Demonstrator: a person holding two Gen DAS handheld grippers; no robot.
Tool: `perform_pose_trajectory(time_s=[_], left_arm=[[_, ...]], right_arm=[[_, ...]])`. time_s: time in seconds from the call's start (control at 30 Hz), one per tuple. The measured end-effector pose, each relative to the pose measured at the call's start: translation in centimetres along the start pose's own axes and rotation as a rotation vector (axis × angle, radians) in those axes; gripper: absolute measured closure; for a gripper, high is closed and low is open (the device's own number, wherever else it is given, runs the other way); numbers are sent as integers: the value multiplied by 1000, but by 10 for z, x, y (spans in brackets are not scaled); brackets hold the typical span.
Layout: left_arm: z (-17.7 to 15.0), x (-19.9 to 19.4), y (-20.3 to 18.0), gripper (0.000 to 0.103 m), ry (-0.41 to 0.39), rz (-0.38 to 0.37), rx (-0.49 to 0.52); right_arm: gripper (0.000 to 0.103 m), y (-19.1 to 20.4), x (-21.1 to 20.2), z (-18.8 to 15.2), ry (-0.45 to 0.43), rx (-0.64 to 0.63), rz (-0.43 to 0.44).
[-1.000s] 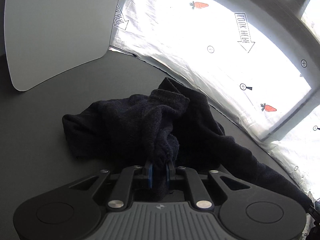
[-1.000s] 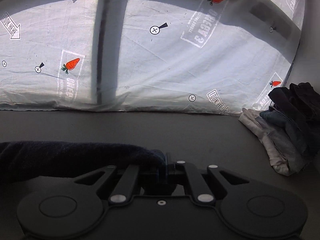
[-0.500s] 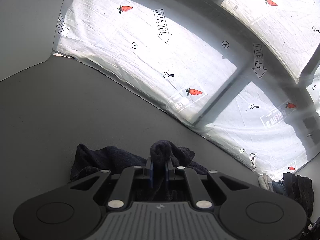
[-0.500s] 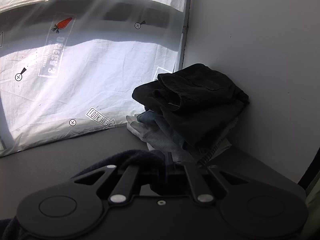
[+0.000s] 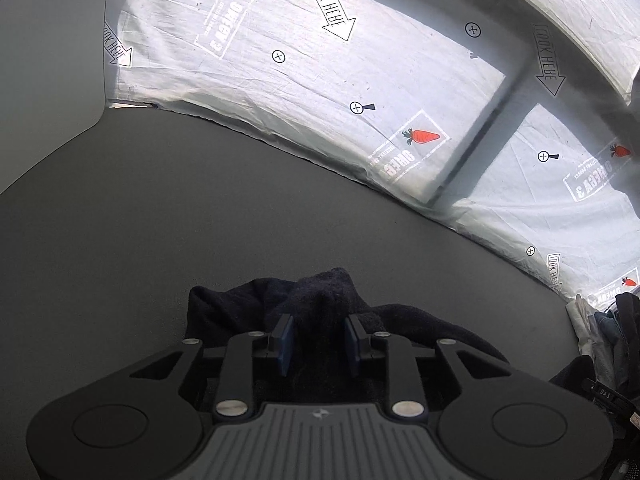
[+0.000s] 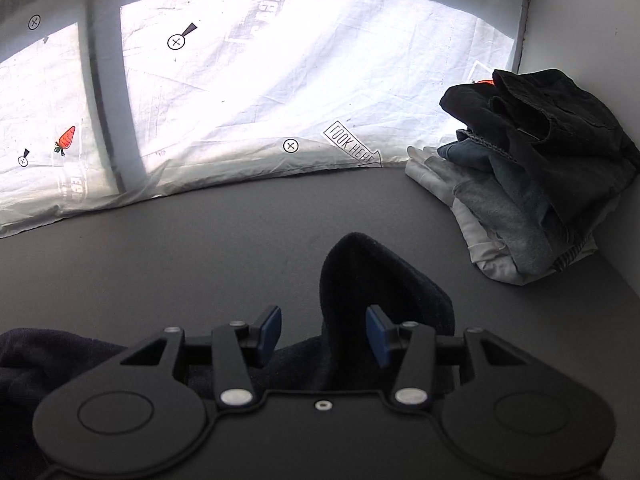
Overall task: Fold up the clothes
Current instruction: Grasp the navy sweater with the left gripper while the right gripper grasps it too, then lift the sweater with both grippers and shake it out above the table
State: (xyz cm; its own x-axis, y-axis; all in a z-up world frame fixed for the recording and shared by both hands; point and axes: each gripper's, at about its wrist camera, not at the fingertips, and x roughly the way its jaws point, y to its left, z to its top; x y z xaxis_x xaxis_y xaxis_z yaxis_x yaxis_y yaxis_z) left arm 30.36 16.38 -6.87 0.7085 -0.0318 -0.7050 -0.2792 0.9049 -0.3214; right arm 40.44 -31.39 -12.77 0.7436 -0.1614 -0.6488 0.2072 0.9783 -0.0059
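- Nearest to us, our left gripper (image 5: 318, 334) has its blue pads (image 5: 285, 340) spread apart, with a bunched peak of the dark navy knit sweater (image 5: 324, 292) standing between them; the pads sit beside the cloth and do not look clamped on it.
- Our right gripper (image 6: 323, 334) is spread wider; a fold of the same sweater (image 6: 372, 276) rises nearer the right pad, with a clear gap on the left side.
- The sweater lies crumpled on the dark grey tabletop (image 5: 200, 220), trailing left in the right wrist view.
- We judge this to be the release at the end of a move, with the garment set down but far from flat (no tidy fold shows).
- Next we would need to back both grippers clear, then find a hem or sleeve edge to spread.
- Further off, a pile of folded clothes (image 6: 536, 184) sits in the right corner, against the printed white sheet (image 6: 260, 80).
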Motion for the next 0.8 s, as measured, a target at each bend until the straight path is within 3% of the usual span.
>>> perform_pose_trajectory(time_s=[0.2,0.27,0.3,0.5,0.67,0.8], left_arm=[[18,2,21,60,-37,-9,-45],[23,7,24,46,-27,-34,-47],[23,13,23,45,-10,-48,-42],[20,47,13,43,77,-70,-28],[17,75,5,42,141,-72,-25],[14,97,-1,46,193,-74,-24]], right_arm=[[49,65,11,6,37,-102,220],[42,82,17,10,54,-122,300],[39,90,23,12,71,-128,336],[33,139,58,12,192,-192,508],[25,165,83,6,277,-254,588],[29,164,104,-1,409,-191,647]])
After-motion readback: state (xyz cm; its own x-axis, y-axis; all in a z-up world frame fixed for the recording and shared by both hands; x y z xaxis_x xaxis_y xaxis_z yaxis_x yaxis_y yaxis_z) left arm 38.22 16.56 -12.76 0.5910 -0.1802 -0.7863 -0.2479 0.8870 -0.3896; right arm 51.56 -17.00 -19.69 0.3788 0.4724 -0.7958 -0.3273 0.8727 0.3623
